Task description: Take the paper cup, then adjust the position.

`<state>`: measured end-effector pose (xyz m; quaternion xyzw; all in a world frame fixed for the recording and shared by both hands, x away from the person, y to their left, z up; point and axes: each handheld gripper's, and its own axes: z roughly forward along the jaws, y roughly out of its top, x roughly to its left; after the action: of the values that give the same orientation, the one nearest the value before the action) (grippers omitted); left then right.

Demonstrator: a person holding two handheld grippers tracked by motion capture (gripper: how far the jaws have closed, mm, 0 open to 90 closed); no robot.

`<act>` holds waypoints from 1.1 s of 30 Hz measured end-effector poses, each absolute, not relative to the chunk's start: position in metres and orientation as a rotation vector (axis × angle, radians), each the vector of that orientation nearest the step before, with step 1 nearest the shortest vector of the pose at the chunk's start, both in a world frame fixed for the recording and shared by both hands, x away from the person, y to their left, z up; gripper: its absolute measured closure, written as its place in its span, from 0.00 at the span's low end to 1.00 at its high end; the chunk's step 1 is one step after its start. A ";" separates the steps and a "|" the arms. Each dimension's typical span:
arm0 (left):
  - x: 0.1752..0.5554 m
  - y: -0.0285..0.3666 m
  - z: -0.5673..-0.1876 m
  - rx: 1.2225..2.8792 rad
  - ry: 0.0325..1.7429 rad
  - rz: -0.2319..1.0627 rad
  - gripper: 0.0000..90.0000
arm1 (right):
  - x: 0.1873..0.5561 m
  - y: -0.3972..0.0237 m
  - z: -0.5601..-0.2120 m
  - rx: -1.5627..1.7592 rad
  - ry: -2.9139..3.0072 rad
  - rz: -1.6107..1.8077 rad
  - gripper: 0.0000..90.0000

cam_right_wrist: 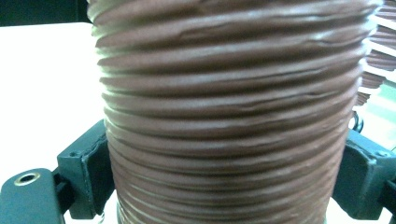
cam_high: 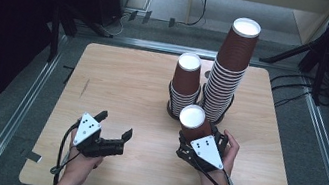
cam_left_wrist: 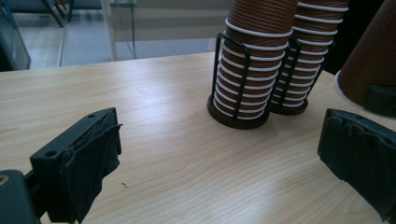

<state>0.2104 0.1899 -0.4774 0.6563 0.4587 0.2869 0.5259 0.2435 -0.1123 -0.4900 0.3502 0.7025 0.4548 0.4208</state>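
Note:
Two stacks of upturned brown paper cups stand in black wire holders at the table's far middle: a short stack (cam_high: pixel 186 83) (cam_left_wrist: pixel 249 70) and a taller, leaning stack (cam_high: pixel 230 65) (cam_left_wrist: pixel 306 51) to its right. My right gripper (cam_high: pixel 195 137) (cam_right_wrist: pixel 226 186) is shut on a brown ribbed cup (cam_high: pixel 194 122) (cam_right_wrist: pixel 233 112) (cam_left_wrist: pixel 371 60), held white base up just in front of the short stack. One jaw presses each side of it. My left gripper (cam_high: pixel 113 127) (cam_left_wrist: pixel 219 158) hovers open over bare wood at the near left, nothing between its jaws.
The wooden table (cam_high: pixel 124 80) has free room across its left half and near edge. Metal rails run along the floor on both sides. Dark stands and cables (cam_high: pixel 299 92) lie beyond the far right corner.

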 end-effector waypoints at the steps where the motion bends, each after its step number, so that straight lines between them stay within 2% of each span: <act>1: 0.210 0.189 -0.477 1.568 1.092 0.684 0.00 | 0.243 -0.112 -0.491 0.867 1.761 1.132 0.12; 7: 0.208 0.179 -0.471 1.578 1.065 0.597 0.00 | 0.242 -0.109 -0.499 0.785 1.809 1.062 0.12; 33: 0.198 0.149 -0.466 1.663 0.949 0.519 0.00 | 0.237 -0.092 -0.513 0.534 1.872 0.929 0.12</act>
<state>0.1981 0.1491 -0.4658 0.7017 0.4006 0.2191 0.5469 0.2366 -0.0917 -0.5132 0.2184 0.7649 0.3794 0.4725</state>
